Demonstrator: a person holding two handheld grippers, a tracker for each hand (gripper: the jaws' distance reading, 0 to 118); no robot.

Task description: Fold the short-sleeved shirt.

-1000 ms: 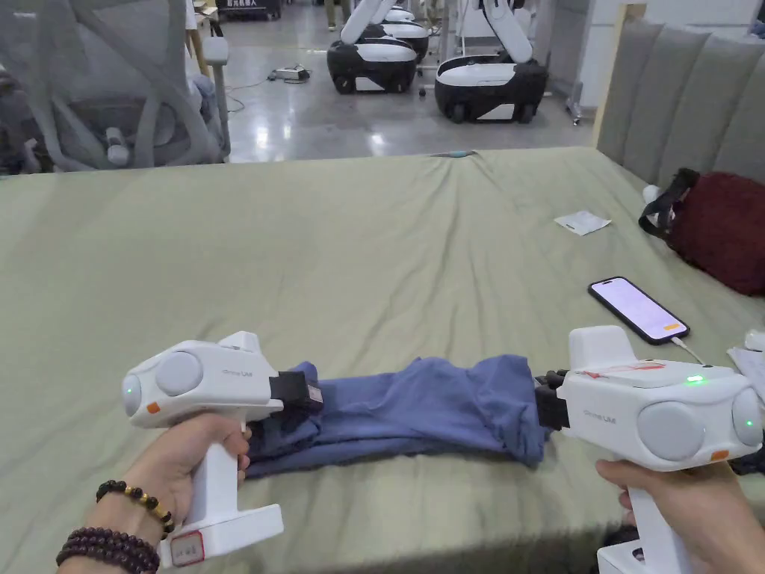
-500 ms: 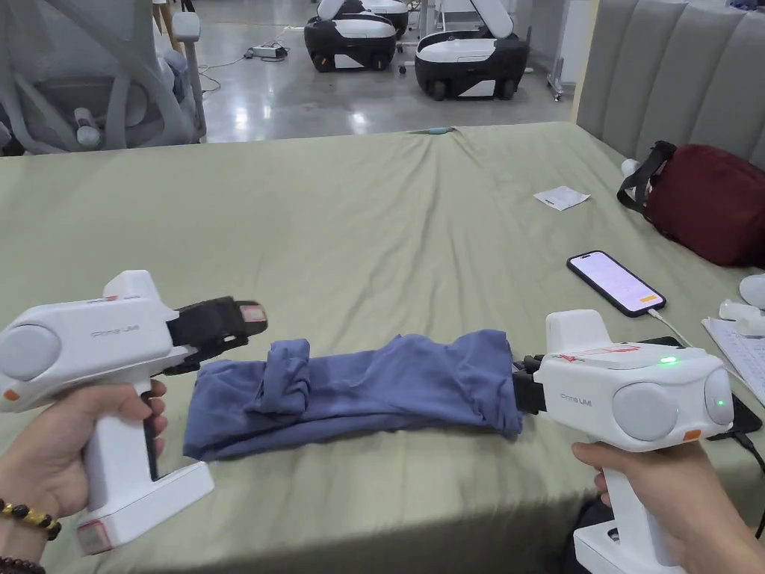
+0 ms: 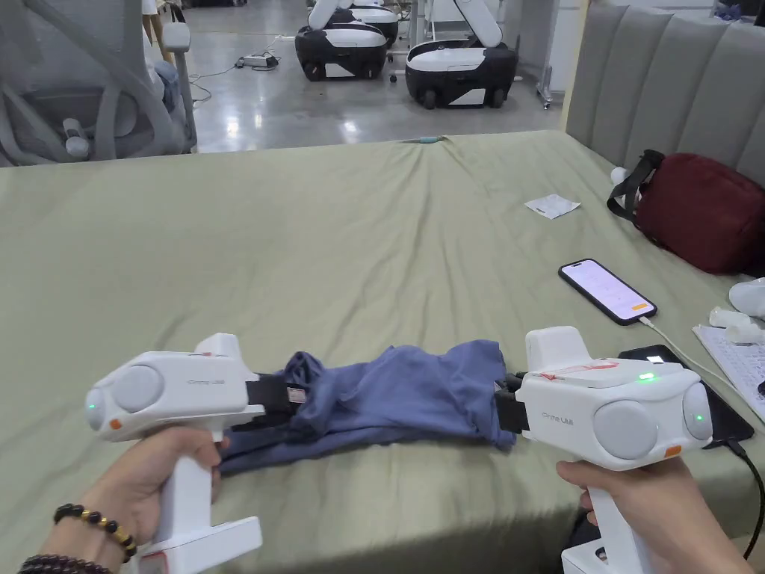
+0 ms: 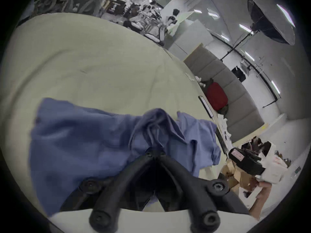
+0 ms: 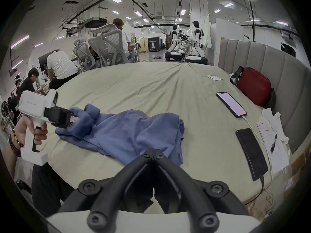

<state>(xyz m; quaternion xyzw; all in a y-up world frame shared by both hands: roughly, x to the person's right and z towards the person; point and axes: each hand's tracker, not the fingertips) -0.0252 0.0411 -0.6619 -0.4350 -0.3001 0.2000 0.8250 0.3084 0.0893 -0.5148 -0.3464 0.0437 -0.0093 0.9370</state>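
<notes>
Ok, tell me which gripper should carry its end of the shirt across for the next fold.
Left, probably. The left gripper looks clamped on a raised bunch of the shirt; the right gripper pins the other end low, a good anchor.

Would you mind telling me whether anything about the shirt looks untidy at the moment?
Yes: the blue shirt lies as a rumpled band on the bed sheet, its end at the left gripper bunched into a twisted lump rather than flat.

Open green sheet [image 3: 336,224] stretches beyond the shirt [image 3: 396,396]. Two phones [image 3: 606,291], papers [image 3: 736,359] and a red bag [image 3: 698,213] crowd the right side.
</notes>
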